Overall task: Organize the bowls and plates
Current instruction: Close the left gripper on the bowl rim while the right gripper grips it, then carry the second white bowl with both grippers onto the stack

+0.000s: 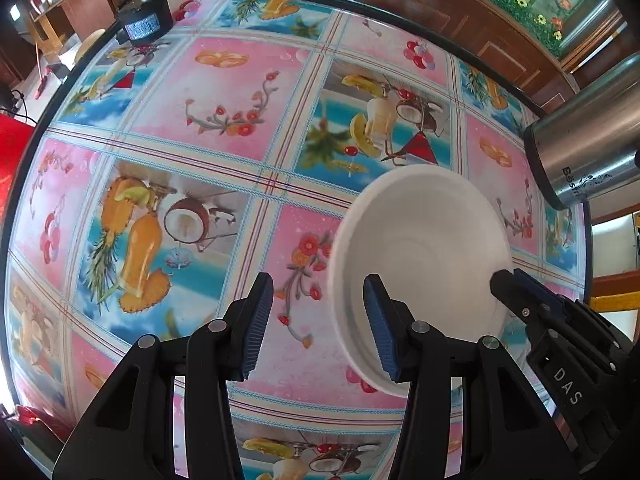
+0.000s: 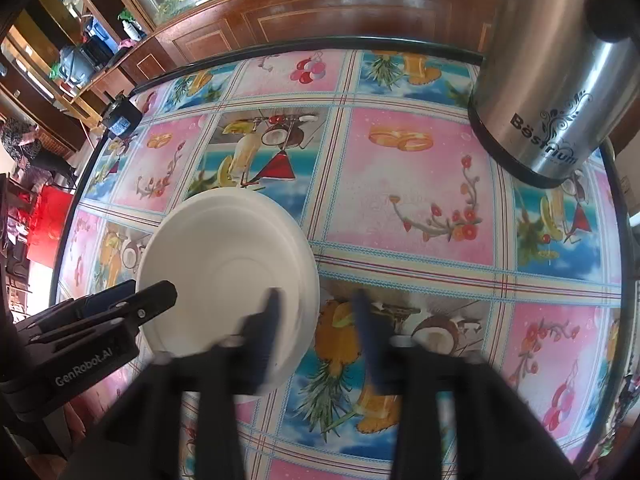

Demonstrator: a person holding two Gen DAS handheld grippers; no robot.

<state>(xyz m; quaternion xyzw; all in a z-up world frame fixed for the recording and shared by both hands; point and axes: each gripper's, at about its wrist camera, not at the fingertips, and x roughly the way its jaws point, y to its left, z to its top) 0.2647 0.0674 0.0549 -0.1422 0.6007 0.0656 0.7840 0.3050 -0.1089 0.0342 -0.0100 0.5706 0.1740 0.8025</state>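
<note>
- The white bowl sat on the patterned table, near the steel kettle.
- The left gripper straddled its rim, jaws parted, ready to pinch.
- The right gripper was blurred, apparently clamping the opposite rim to steady the bowl.

A tablecloth printed with fruit, flowers and coconut drinks in pink and blue squares spreads under and ahead of the fingers. A steel kettle lettered "Bestrium" stands ahead to the right. A black box sits far ahead left at the table edge, before wood panelling.
</note>
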